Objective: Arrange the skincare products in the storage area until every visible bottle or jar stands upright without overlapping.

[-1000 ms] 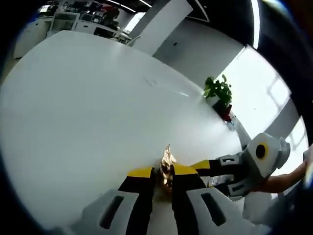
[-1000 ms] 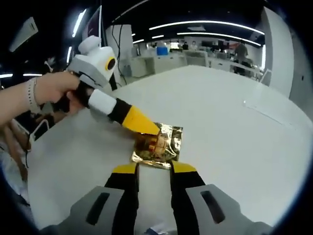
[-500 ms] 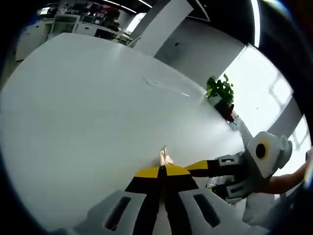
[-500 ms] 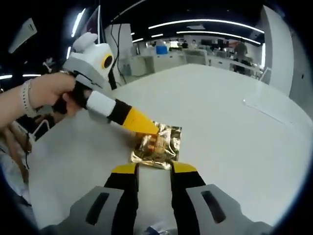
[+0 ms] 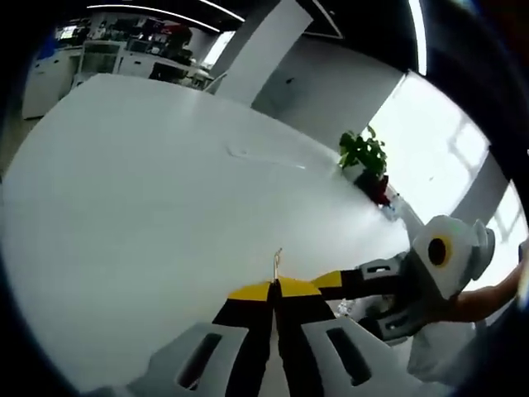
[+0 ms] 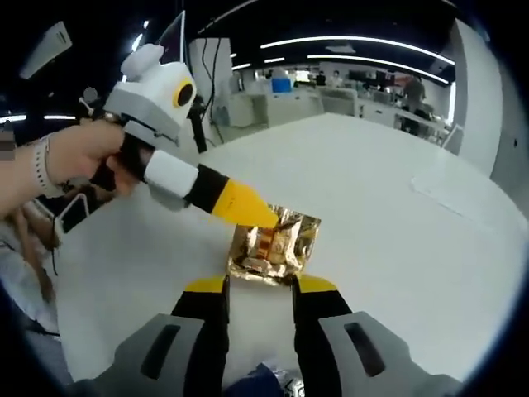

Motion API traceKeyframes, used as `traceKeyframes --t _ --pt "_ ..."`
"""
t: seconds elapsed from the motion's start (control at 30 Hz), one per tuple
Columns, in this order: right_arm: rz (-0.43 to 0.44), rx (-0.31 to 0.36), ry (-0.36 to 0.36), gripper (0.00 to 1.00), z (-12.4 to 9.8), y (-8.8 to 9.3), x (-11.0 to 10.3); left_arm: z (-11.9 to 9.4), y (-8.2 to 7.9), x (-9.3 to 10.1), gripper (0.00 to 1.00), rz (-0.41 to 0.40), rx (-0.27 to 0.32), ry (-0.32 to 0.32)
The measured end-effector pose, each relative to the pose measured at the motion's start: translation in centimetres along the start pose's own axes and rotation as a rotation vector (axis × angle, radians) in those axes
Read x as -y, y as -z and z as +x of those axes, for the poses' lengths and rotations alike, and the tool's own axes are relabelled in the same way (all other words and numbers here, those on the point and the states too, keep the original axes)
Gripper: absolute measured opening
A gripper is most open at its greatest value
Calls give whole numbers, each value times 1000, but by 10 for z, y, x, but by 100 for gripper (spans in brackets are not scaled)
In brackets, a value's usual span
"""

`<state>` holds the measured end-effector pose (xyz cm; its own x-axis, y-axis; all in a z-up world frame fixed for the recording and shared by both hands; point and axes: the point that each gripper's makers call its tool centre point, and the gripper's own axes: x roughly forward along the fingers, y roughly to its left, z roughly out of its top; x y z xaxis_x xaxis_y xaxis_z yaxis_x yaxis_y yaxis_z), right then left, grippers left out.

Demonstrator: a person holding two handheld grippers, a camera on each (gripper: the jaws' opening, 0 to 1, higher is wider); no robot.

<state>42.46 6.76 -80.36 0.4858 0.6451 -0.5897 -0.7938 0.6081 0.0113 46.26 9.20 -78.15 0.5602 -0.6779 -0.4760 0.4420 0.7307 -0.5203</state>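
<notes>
1. The right tool [image 6: 259, 287] stood with jaws apart, just short of a crinkled gold foil sachet [image 6: 274, 246] on the white bench [image 6: 397, 248].
2. The left tool [image 5: 273, 289] pinched the sachet's far corner.
3. Beyond, a potted green plant [image 5: 364, 154] edged the bench.

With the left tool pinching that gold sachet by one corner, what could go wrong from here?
The left tool is shut on just a corner of the gold foil sachet, so the sachet may slip free or tear if lifted. The right tool sits open right at the sachet's near edge; the two tools are close and could collide. The flat sachet seems unlikely to stand upright on the white table.
</notes>
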Motion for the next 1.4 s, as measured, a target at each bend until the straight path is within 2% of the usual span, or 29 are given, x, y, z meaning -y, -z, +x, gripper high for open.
traceKeyframes --t 0.27,0.47,0.6,0.73,0.9,1.07,1.4 --pt "-47 8 -14 30 -24 -4 -16 -20 -4 25 0 29 33 9" --pt "-87 1 -35 32 -38 -5 -32 -36 1 40 0 48 46 -1" --pt "-107 -5 -39 31 -44 -4 -36 -49 0 48 0 41 72 -5" --pt "-129 -10 -44 30 -62 -2 -46 -61 0 58 0 33 95 -4" --pt "-134 0 -36 31 -80 -4 -48 -71 2 73 0 23 126 1" --pt "-127 14 -25 27 -102 -1 -49 -81 5 89 0 8 159 14" --pt "-116 29 -63 27 -128 1 -62 -100 8 127 0 28 211 60"
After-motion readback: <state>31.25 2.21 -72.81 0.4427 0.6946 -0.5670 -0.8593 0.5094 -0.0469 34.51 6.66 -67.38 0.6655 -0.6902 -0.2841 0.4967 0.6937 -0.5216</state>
